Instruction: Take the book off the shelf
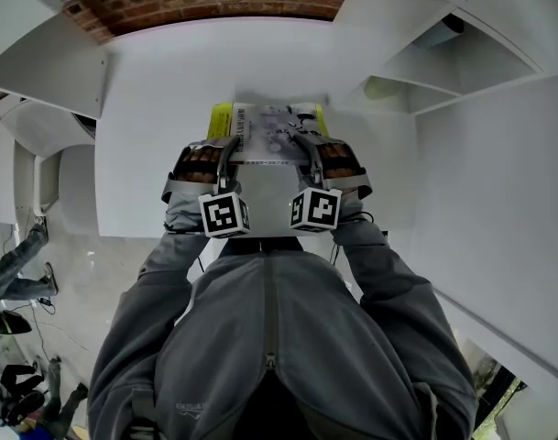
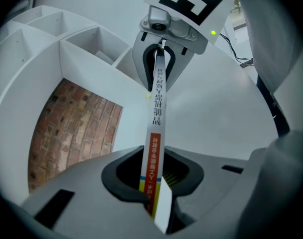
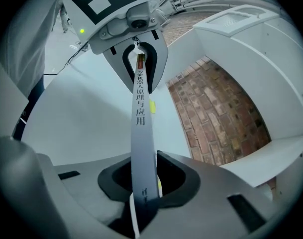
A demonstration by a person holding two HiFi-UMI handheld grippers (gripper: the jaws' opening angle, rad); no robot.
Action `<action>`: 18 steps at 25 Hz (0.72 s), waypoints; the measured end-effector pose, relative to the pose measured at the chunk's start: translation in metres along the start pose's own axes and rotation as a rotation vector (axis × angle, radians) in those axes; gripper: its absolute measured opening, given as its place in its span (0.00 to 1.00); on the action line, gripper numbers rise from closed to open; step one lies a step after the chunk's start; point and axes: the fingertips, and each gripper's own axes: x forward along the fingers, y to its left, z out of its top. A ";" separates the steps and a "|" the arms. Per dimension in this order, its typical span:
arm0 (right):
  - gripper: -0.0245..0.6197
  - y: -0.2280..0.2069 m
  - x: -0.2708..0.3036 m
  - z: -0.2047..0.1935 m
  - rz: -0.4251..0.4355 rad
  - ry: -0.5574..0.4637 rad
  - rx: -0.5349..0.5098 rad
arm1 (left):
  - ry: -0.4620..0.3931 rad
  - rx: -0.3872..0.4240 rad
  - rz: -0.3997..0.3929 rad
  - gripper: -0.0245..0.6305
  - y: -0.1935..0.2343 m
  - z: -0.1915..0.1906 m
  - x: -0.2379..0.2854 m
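Yellow-edged book (image 1: 269, 128), grey cover: lies flat over the white board (image 1: 150, 99), spine edge toward me, long axis left to right. My left gripper (image 1: 227, 154) is clamped on one spine end, my right gripper (image 1: 308, 154) on the other, both equally near. Shelf compartments (image 1: 425, 67) are to the right.

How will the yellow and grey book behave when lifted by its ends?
Probably light: the yellow and grey paper book has a narrow spine. Likely stiff enough: that spine runs straight between the left gripper and the right gripper. It may droop if one lets go.
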 end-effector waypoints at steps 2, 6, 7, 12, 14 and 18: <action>0.18 0.015 0.005 -0.004 0.041 0.004 0.002 | 0.009 -0.006 -0.049 0.16 -0.016 -0.001 0.005; 0.18 0.046 0.001 -0.009 0.125 0.005 0.006 | 0.004 -0.012 -0.139 0.15 -0.049 0.000 0.000; 0.18 0.054 0.000 -0.009 0.149 0.006 0.003 | 0.002 -0.021 -0.167 0.15 -0.059 0.000 -0.001; 0.18 0.090 -0.001 -0.015 0.258 0.007 0.008 | 0.010 -0.037 -0.266 0.15 -0.097 -0.003 -0.002; 0.18 0.099 0.000 -0.016 0.287 0.011 0.015 | 0.018 -0.036 -0.297 0.15 -0.108 -0.006 0.000; 0.19 0.118 0.001 -0.015 0.359 0.014 0.004 | 0.035 -0.041 -0.374 0.16 -0.125 -0.011 0.002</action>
